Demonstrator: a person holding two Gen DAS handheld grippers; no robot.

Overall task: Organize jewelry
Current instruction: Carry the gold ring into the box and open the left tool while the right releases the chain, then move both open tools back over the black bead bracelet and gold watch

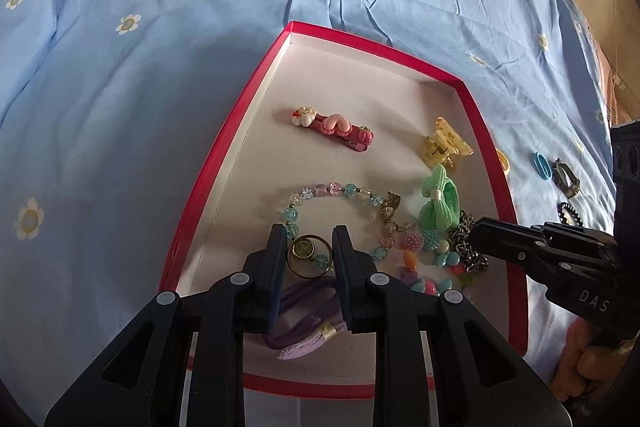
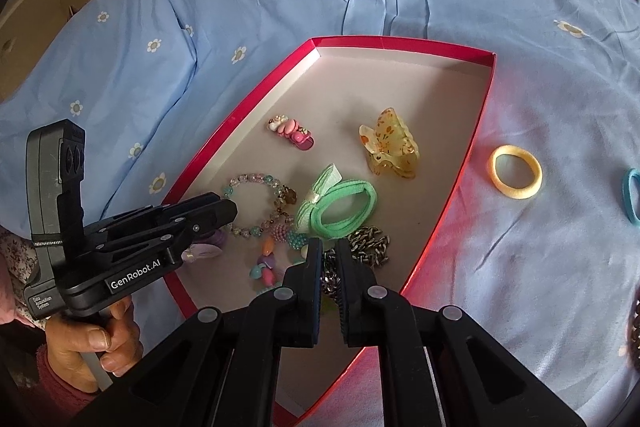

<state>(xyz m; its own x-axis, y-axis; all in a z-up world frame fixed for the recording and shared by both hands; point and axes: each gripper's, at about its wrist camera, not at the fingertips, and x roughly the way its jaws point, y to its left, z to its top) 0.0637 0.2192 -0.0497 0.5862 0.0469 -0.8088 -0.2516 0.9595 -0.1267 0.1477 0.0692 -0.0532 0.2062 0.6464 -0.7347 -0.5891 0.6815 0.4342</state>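
Blue flowered bedding fills the left wrist view, with a red-rimmed box at centre. Low in the frame, the left gripper holds a purple hair tie in narrowly parted jaws, low over the box's near end; a gold ring shows between the fingers beyond. A pink hair clip lies mid-box, and the right gripper enters from the right.

From the right wrist view, the right gripper is nearly shut on a dark metal chain lying on the box floor. Placing looks like the current step; next, both jaws need to open. A green bow hair tie and beaded bracelet crowd the drop spot. A yellow hair band waits on the bedding at right.
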